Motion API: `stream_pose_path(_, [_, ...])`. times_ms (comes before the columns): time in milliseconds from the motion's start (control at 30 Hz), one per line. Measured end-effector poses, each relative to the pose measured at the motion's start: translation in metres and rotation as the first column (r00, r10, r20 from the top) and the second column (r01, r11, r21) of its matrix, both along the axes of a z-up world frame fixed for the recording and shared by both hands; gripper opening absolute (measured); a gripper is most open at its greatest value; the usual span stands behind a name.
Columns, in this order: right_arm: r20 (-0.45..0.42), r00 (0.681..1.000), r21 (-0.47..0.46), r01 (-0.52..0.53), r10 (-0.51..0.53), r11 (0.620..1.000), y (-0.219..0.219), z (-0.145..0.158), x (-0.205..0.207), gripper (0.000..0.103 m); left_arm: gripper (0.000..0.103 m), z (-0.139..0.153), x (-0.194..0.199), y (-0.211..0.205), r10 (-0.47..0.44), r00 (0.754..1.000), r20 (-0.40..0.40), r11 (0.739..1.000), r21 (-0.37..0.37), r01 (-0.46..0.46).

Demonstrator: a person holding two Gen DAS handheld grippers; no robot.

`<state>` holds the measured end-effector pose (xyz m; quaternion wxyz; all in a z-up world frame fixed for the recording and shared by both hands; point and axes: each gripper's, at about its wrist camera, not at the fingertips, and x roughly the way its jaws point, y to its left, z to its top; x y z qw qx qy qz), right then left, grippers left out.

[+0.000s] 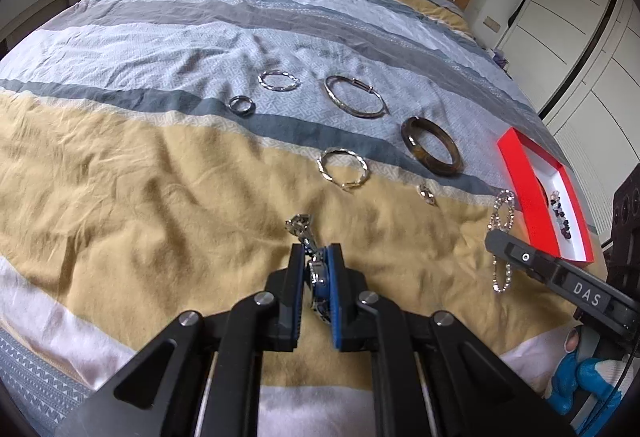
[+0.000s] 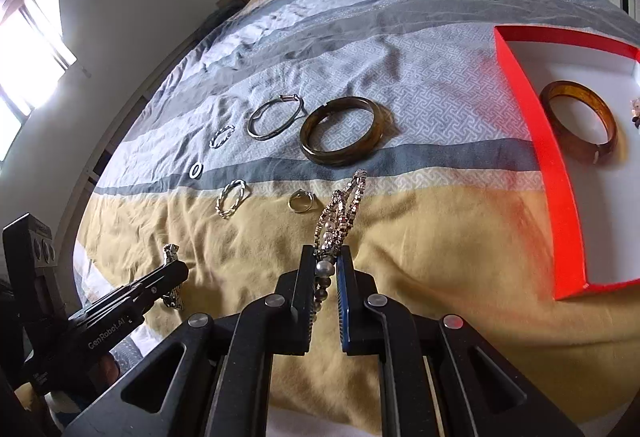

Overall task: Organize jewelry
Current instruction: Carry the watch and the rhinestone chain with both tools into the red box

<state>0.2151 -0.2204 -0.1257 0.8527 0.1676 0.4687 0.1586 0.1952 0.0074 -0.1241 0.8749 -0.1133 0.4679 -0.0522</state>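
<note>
Left tongs (image 1: 316, 257): narrow, clamped on a metal watch (image 1: 318, 277); its chain end (image 1: 298, 225) projects ahead of the tips, over the bedspread (image 1: 140, 177).

Right tongs (image 2: 326, 257): narrow, closed on a beaded bracelet (image 2: 340, 209) of pearls and small metal links. The bracelet runs forward from between the tips and lies on the yellow band of the bedspread.

Ahead of the right tongs:
- a small ring (image 2: 301, 200), just left of the bracelet's far end;
- a twisted silver hoop (image 2: 232, 199), further left;
- a brown bangle (image 2: 340, 135), beyond the bracelet on the grey band;
- a thin silver bangle (image 2: 274, 117), touching or just beside the brown bangle's left side;
- a second twisted hoop (image 2: 221, 136) and a dark ring (image 2: 196, 170), far left.

Right of the right tongs: a red box (image 2: 560, 173) with a white floor, holding an amber bangle (image 2: 580, 125). Beads (image 1: 560, 215) lie in the box, seen from the left wrist view.
</note>
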Motion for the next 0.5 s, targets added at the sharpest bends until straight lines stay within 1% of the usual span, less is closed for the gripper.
stream_pose_path(200, [0.052,0.999,0.010,0.004,-0.004,1.000,-0.002,0.035,-0.032,0.010,0.010,0.027,-0.026,0.005,0.004,1.000,0.023,1.000,-0.023,-0.004])
stream_pose_path(500, [0.165,0.986,0.021,0.011,-0.014,1.000,-0.007,0.095,-0.079,0.010,0.010,0.083,-0.069,-0.002,-0.026,0.994,0.106,0.998,-0.047,0.031])
